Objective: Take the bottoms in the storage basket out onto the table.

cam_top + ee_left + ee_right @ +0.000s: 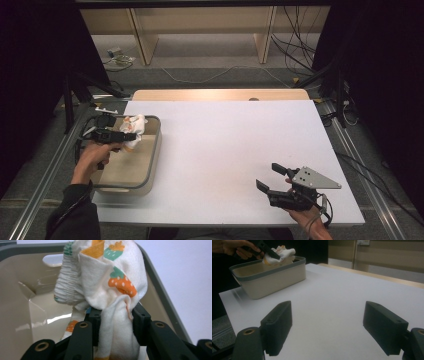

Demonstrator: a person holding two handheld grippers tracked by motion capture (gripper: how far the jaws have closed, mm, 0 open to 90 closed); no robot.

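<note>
High view: a white table [225, 150] is seen from above, with a beige bin [150, 175] at its left edge and both grippers in frame.
Left gripper [131, 136]: held over the far end of the bin; its jaws are closed onto a white cloth [136, 126], which is pinched at a gathered fold.
Cloth: a white fabric printed with orange strawberries [110, 287]; it is bunched above the jaws and raised level with the bin rim, its lower part trailing into the bin.
Grip point: the fold is taken low between the pads, presumably so that the bulk stands free of the bin wall.
Bin: judged to serve as the container for the cloth; whether the cloth is being lifted out or set in cannot be told.
Right gripper [272, 176]: held low over the near right part of the table, well apart from the bin; its jaws are spread wide and nothing is held.
Right gripper posture: judged to be kept clear in readiness.
</note>
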